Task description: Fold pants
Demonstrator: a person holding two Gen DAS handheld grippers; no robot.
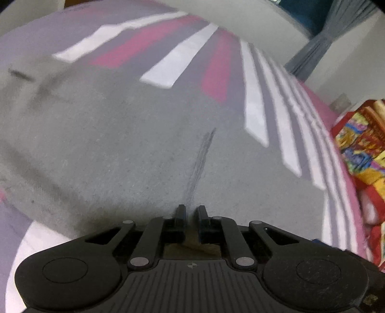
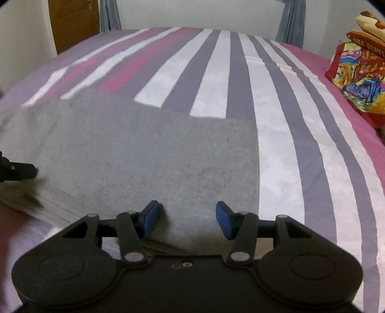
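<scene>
Grey pants (image 1: 115,144) lie flat on a striped bedsheet (image 1: 182,60). My left gripper (image 1: 191,213) is shut on a pinch of the grey fabric at its near edge, with a crease running away from the fingers. In the right wrist view the pants (image 2: 149,156) form a folded grey rectangle. My right gripper (image 2: 186,220) is open, its blue-padded fingers (image 2: 150,219) spread over the near edge of the pants and holding nothing. The left gripper shows as a dark shape at the left edge of the right wrist view (image 2: 16,171).
The bed has white, grey and pink stripes (image 2: 240,84). A colourful red and yellow pillow (image 2: 361,79) lies at the right; it also shows in the left wrist view (image 1: 363,149). Grey curtains (image 2: 291,21), a white wall and a wooden door (image 2: 72,24) are beyond the bed.
</scene>
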